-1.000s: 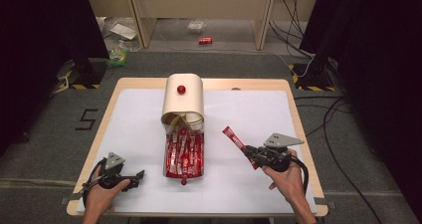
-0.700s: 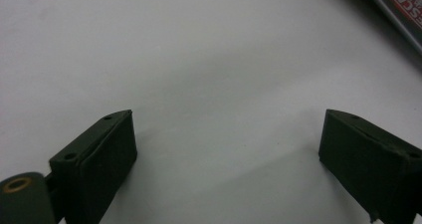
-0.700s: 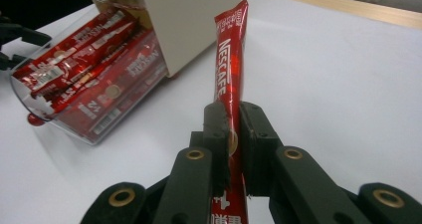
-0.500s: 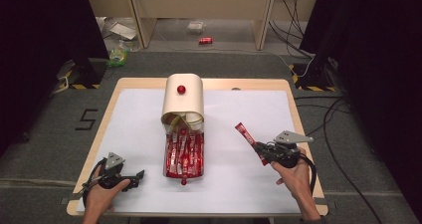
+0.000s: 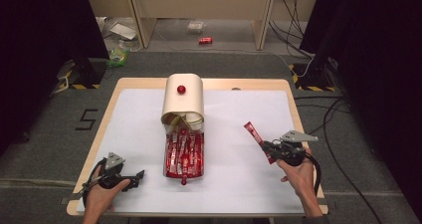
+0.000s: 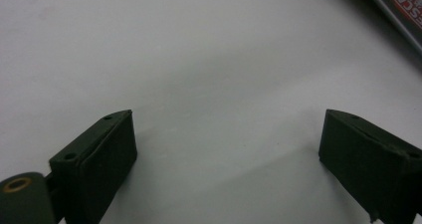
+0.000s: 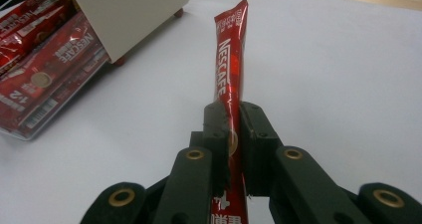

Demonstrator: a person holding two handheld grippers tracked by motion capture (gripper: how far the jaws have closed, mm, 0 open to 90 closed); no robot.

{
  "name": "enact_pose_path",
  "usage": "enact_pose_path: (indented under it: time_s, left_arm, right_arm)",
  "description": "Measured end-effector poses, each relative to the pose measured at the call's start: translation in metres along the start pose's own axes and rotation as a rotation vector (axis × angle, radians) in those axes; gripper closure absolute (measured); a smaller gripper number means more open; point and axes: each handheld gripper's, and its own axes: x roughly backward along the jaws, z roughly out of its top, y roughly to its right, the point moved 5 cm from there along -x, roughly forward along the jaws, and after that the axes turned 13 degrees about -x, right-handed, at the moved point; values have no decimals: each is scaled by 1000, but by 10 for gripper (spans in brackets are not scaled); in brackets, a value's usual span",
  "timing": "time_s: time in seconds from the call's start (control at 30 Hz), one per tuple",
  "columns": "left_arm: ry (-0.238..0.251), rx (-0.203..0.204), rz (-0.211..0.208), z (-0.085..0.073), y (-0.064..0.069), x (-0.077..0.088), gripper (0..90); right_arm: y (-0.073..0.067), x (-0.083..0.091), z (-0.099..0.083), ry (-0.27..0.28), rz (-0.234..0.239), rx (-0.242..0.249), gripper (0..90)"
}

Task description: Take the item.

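White paper covers the wooden table (image 5: pixel 149 83), and beyond it lies a dark floor with cables and bits of litter. At the table's right side, the right gripper (image 5: pixel 264 145) has its jaws pressed together on a red Nescafe stick sachet (image 5: pixel 255 134); in the right gripper view the sachet (image 7: pixel 230 64) rises straight up from between the black pads, clamped near its lower end (the brand name reads lengthwise along it). The sachet is off the paper, slanting up and away toward the table's middle. Left of it, well apart, a clear tray (image 5: pixel 184 154) full of matching red sachets sticks out of a cream box with a rounded top (image 5: pixel 182 100) that carries a small red knob (image 5: pixel 181 89). At the near left corner, the left gripper (image 5: pixel 138 174) sits low over the paper, its jaws wide apart with nothing between them; the left gripper view shows bare white paper between the two pads.
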Motion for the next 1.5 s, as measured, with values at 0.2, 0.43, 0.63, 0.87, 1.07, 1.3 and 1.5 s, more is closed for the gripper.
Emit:
enact_pose_path:
  time_s: [0.2, 0.43, 0.63, 0.87, 1.07, 1.3, 1.5]
  left_arm:
    - [0, -1, 0, 0, 0, 0, 73]
    - [0, -1, 0, 0, 0, 0, 73]
    - [-1, -1, 0, 0, 0, 0, 73]
    - [0, -1, 0, 0, 0, 0, 73]
    - [0, -1, 0, 0, 0, 0, 73]
    - [-1, -1, 0, 0, 0, 0, 73]
    - [-1, -1, 0, 0, 0, 0, 73]
  right_arm:
    - [9, -2, -3, -4, -22, -13, 831]
    - [20, -4, -6, -13, -54, -22, 830]
    - [28, -7, -10, -25, -81, -27, 830]
    - [34, -8, -13, -32, -92, -39, 830]
    - [37, -9, -14, -34, -98, -41, 829]
    - [41, -11, -16, -39, -107, -50, 829]
    - [46, -13, -17, -42, -117, -60, 828]
